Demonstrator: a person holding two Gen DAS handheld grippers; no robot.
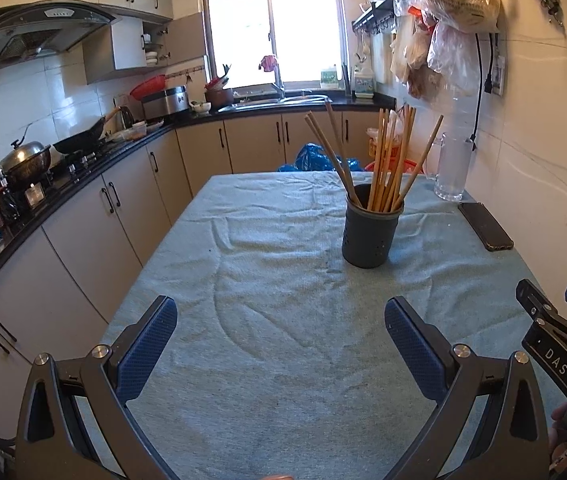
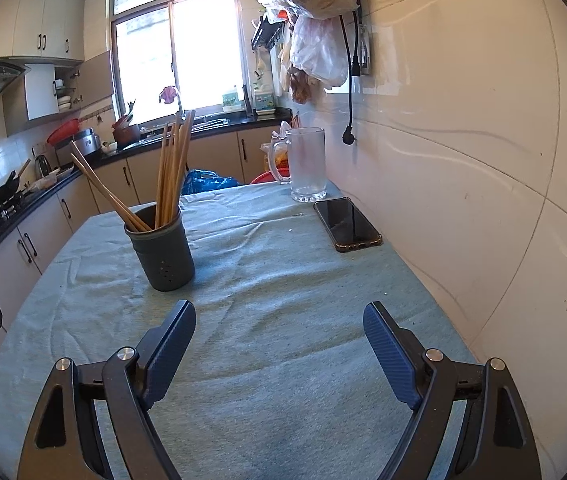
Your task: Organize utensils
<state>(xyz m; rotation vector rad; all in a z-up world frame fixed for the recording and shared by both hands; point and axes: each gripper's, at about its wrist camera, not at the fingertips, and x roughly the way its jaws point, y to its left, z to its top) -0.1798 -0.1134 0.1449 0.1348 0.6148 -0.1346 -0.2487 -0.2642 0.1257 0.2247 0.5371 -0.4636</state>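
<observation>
A dark grey perforated utensil holder stands upright on the table's light blue cloth. Several wooden chopsticks lean in it, fanned outwards. My left gripper hangs open low over the cloth, with the holder ahead and to the right of it. My right gripper is open too, nothing between its blue pads, and the holder sits ahead to its left. The right gripper's body also shows at the right edge of the left wrist view.
A black phone lies by the tiled wall on the right. A clear glass mug stands at the table's far right corner. Kitchen counter with stove and pans runs along the left. Plastic bags hang above the mug.
</observation>
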